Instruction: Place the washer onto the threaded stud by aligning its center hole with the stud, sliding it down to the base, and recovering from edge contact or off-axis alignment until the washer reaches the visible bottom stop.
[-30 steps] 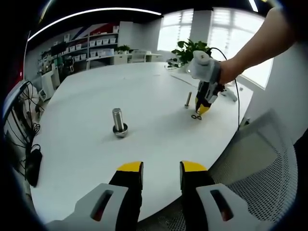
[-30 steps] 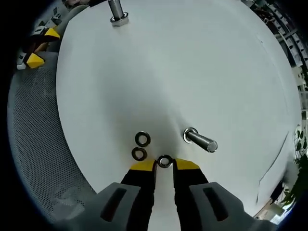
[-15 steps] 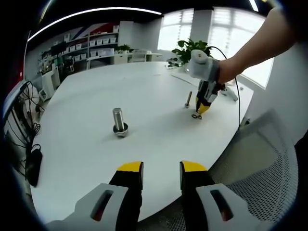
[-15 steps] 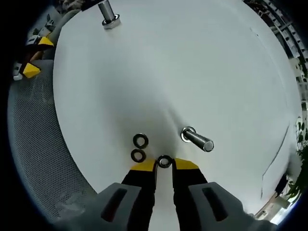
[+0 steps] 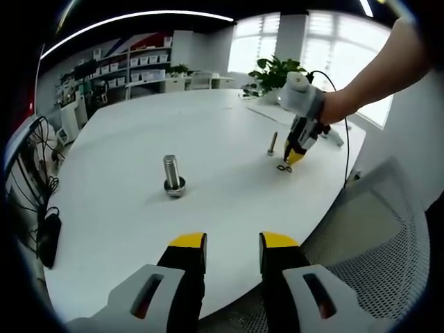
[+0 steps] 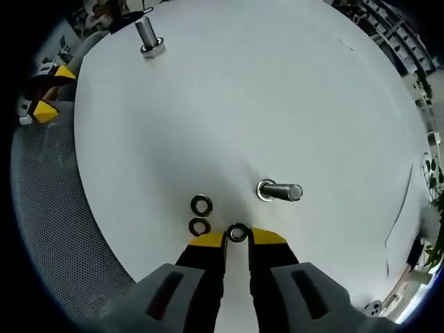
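My right gripper is low over the white table and shut on a dark washer, which sits between its yellow tips. Two more washers lie flat just left of it. A slim threaded stud stands a short way to the right. From the left gripper view, the right gripper points down beside that stud and the loose washers. My left gripper hangs open near the table's edge, with nothing between its jaws.
A thicker stud with a washer at its base stands mid-table, far from the right gripper. A grey mesh chair sits by the table's edge. Cables and a black box are at the left. The left gripper shows beyond the table's edge.
The right gripper has tipped and shifted slightly, so the slim stud looks more side-on in its view. The washer stays between its tips. The left gripper has not moved.
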